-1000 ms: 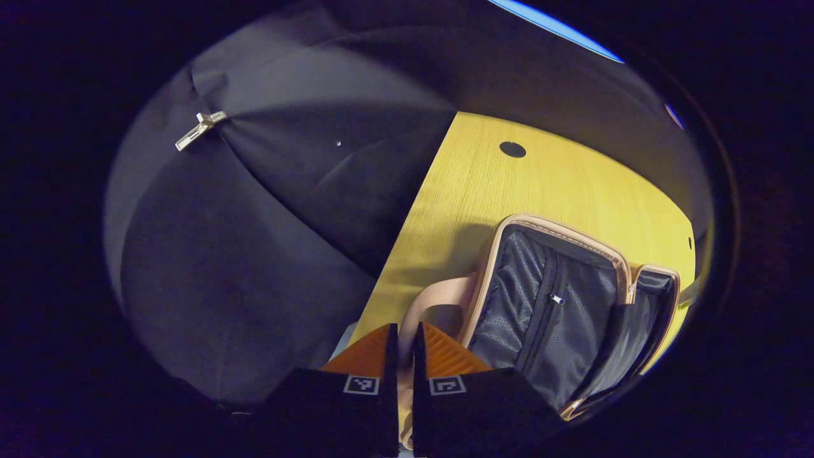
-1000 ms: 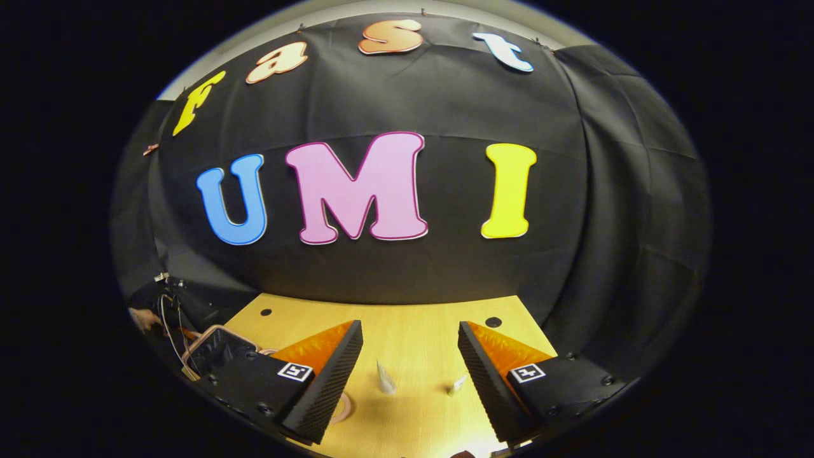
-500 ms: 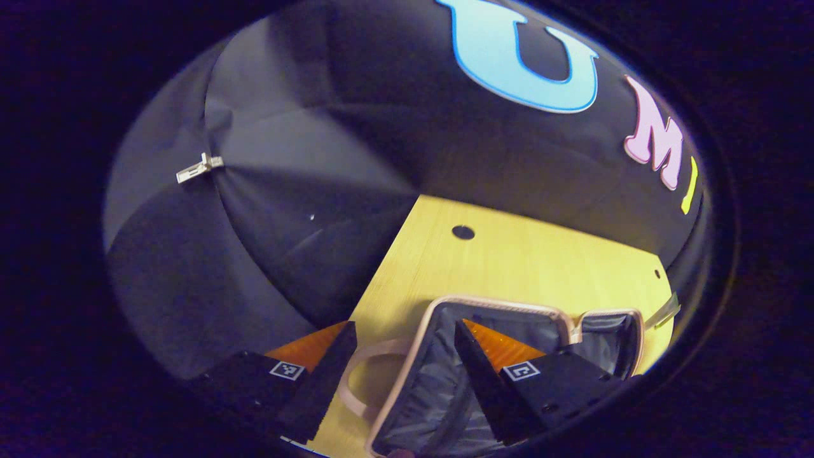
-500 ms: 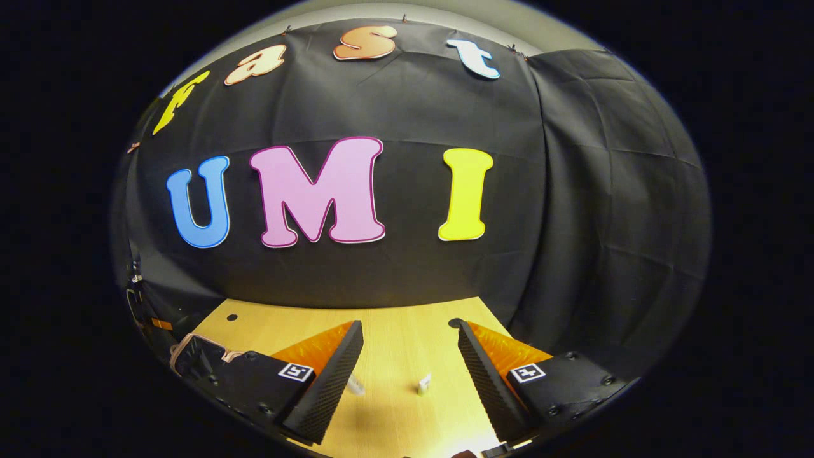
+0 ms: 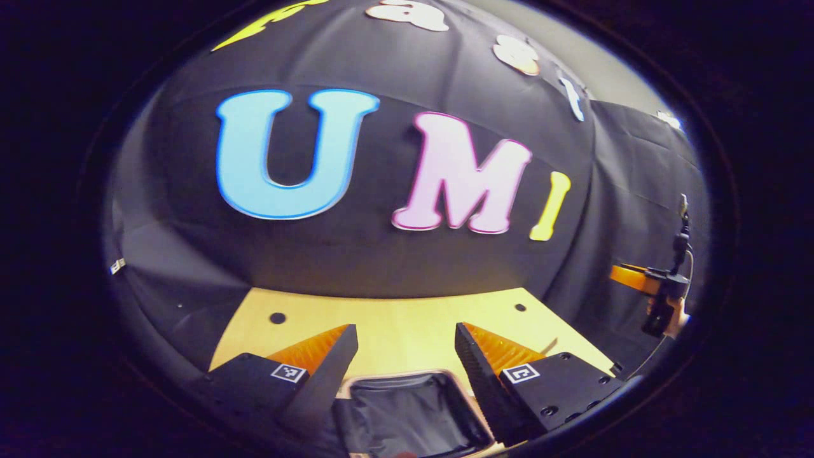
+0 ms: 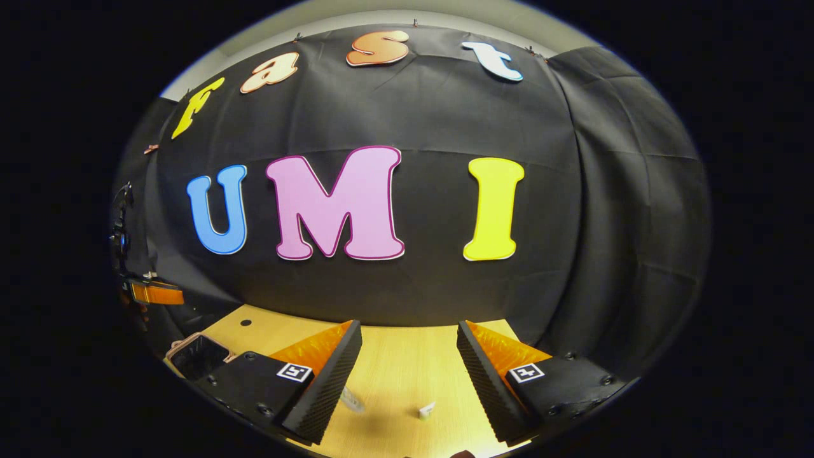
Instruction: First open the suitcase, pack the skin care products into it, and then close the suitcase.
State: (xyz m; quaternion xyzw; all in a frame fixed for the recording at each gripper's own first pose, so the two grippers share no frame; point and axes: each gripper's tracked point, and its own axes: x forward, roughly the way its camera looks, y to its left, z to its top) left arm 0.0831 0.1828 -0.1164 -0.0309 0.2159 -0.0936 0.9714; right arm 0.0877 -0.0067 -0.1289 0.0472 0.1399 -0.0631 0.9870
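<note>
We have the suitcase [image 5: 413, 413] lying open at the bottom of the left gripper view, under our left hand-held gripper [image 5: 406, 346], spread wide and empty. Next, our right hand-held gripper [image 6: 409, 343], equally wide and empty, should drop onto the skin care products [image 6: 425, 410] low on the table [image 6: 394, 362].

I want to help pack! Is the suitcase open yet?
Open. In the left gripper view, the suitcase shows its dark lining inside its pale rim. In the right gripper view it also gapes dark on the table.
</note>
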